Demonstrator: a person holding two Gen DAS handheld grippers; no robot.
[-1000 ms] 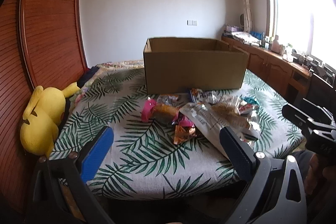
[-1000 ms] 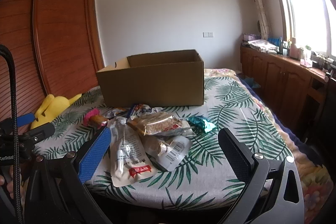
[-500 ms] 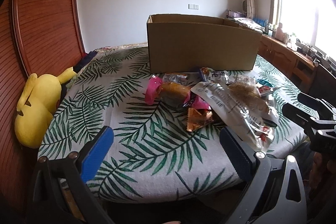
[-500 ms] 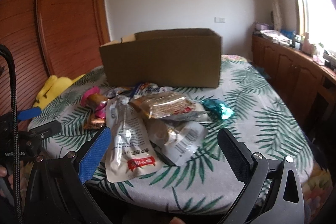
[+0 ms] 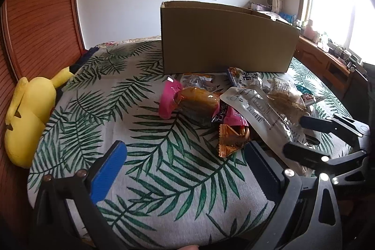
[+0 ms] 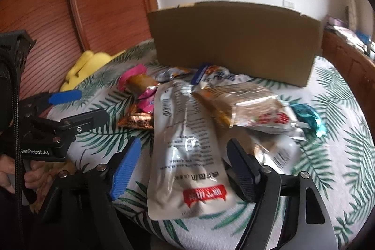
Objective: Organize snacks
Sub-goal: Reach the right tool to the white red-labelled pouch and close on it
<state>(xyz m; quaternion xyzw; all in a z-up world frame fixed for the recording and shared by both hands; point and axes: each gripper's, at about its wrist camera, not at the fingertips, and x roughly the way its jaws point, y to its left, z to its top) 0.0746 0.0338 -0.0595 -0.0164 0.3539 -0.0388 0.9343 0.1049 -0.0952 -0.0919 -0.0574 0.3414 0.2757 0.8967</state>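
On the leaf-print bed [image 5: 164,170], the snacks [image 5: 211,107] lie heaped before the open box [image 5: 225,39], handy for loading. The right gripper [image 6: 185,168] straddles the white pouch [image 6: 187,147], jaws closing, not yet pressing. The left gripper [image 5: 185,165] is spread, empty. Overlapping packets [image 6: 248,104] crowd the pouch; a yellow toy [image 5: 28,118] lies aside.
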